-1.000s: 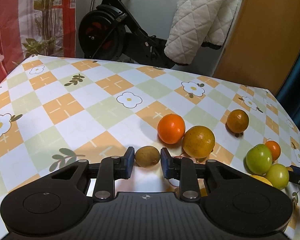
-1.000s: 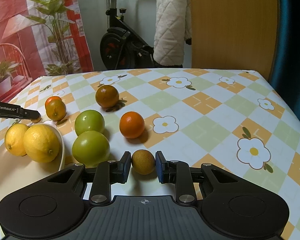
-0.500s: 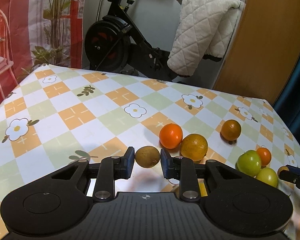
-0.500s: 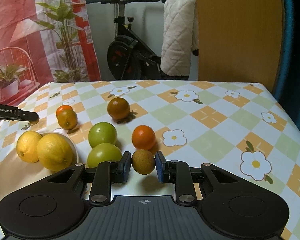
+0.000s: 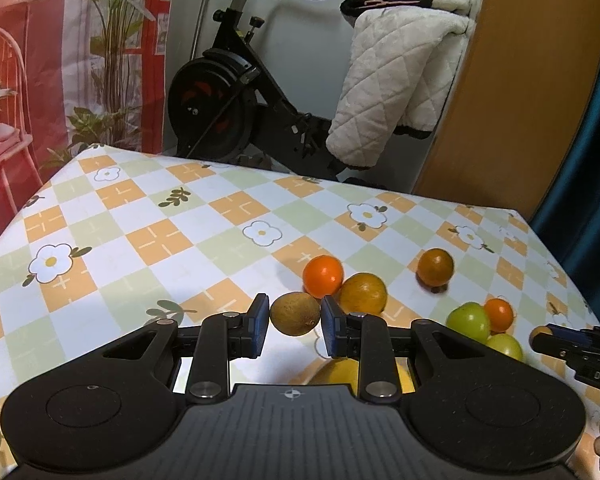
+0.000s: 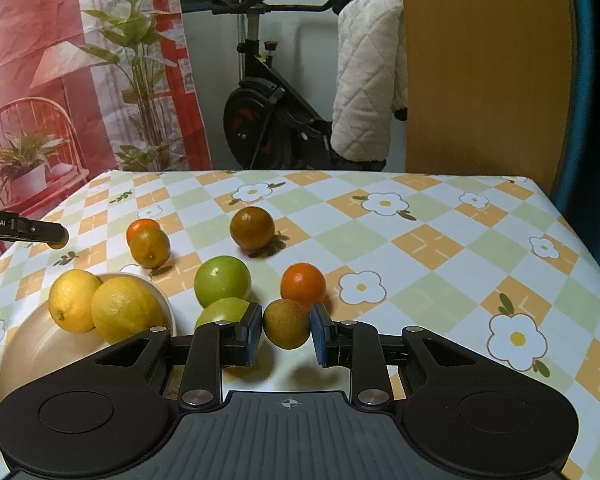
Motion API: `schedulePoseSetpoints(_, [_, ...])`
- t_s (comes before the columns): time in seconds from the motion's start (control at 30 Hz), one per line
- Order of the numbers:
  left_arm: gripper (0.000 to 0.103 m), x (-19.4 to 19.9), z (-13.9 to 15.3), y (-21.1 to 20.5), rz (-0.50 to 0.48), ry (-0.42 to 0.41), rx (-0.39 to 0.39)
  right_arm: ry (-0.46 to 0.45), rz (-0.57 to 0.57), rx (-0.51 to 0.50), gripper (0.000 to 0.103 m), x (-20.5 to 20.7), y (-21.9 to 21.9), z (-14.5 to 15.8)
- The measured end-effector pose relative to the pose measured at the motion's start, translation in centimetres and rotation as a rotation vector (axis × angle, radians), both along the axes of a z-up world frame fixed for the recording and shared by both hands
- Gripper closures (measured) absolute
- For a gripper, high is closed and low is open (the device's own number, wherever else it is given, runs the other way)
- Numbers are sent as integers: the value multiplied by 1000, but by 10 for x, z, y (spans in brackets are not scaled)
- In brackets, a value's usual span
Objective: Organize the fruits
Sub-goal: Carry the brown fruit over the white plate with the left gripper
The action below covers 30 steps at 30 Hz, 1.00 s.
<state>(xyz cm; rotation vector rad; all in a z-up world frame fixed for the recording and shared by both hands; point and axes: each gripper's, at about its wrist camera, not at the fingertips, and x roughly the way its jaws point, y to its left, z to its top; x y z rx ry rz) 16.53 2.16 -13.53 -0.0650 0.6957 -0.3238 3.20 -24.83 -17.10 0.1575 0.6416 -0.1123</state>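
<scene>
Fingers of both grippers are clamped on 1 small brown fruit apiece, each lifted clear of the table.

The table [image 6: 440, 216], under its flowered check cloth, now sits lower in the left wrist view than a second ago, so the left gripper [image 5: 295, 322] has risen with its brown fruit [image 5: 295, 313]; the right gripper [image 6: 287, 330] has barely moved and holds its own brown fruit [image 6: 287, 323] just above the cloth. The cream plate [image 6: 28, 344], near left, carries 2 lemons [image 6: 126, 314]. Right of it lie 2 green fruits [image 6: 222, 282], with 1 orange [image 6: 303, 285] just beyond the held fruit, a dark orange [image 6: 252, 227] farther off, and 2 small ones [image 6: 150, 245] far left. Both lifts look complete, so carrying comes next, probably toward the plate.
</scene>
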Motion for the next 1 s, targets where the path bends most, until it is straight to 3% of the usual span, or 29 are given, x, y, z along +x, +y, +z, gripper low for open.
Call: schedulePoseSetpoints(1.0, [73,-42,7,5,-50,-17,-44,-44,142,4,79,1,53,24])
